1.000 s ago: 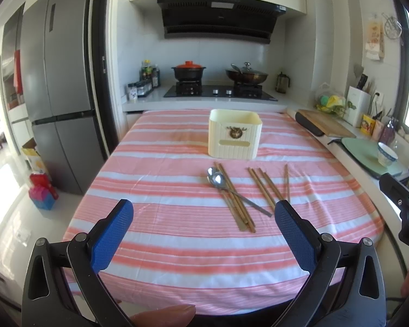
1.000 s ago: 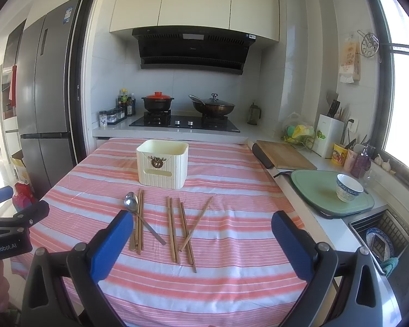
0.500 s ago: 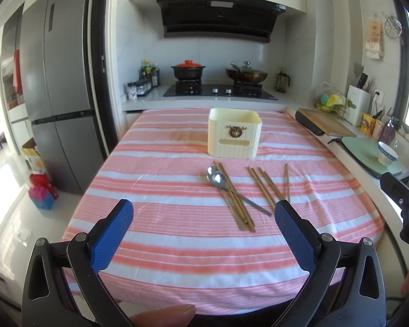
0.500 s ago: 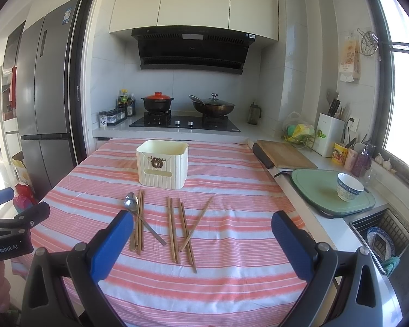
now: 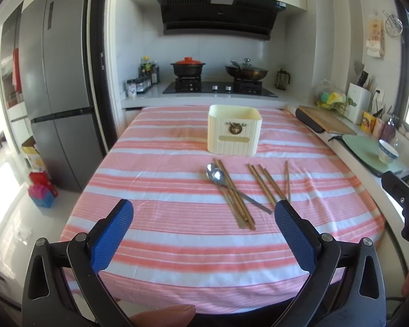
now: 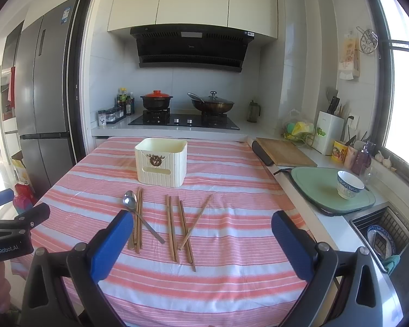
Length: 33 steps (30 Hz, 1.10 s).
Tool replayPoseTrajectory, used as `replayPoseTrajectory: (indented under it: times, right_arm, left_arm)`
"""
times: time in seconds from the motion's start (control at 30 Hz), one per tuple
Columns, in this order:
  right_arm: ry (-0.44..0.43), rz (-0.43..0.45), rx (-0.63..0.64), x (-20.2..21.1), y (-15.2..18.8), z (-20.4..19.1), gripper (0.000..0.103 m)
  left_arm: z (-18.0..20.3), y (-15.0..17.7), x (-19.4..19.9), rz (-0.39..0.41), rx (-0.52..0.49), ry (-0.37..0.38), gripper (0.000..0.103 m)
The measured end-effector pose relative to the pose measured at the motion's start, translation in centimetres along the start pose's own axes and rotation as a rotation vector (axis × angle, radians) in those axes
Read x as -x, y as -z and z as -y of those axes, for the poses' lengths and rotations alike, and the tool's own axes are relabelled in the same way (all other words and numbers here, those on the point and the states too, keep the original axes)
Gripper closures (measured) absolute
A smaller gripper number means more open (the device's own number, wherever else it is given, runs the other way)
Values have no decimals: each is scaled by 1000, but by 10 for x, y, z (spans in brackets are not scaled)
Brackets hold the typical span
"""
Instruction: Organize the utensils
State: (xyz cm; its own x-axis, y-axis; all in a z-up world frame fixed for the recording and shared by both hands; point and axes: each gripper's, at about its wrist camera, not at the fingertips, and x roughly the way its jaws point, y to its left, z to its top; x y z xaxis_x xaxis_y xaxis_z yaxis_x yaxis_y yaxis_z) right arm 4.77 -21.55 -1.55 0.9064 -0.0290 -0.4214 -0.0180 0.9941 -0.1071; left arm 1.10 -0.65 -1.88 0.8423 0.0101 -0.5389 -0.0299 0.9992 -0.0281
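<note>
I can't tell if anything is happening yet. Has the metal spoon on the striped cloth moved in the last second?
No. The spoon lies in the same spot before the cream box, its handle across the same chopsticks.

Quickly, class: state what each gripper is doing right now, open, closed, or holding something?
Left gripper: open, holding nothing, above the near edge of the table.
Right gripper: open, holding nothing.
</note>
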Motion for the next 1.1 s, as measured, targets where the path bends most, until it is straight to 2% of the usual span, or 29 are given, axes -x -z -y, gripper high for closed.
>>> replayPoseTrajectory:
  times: [0.97,1.1]
  right_arm:
    - [-4,-7,-5,-1,2,4,0]
    - [-1,-11,-8,-2,3,5,0]
  left_arm:
    - [3,6,-5,-14,-1,1,0]
    - [-3,6,-19,-55,24,14,0]
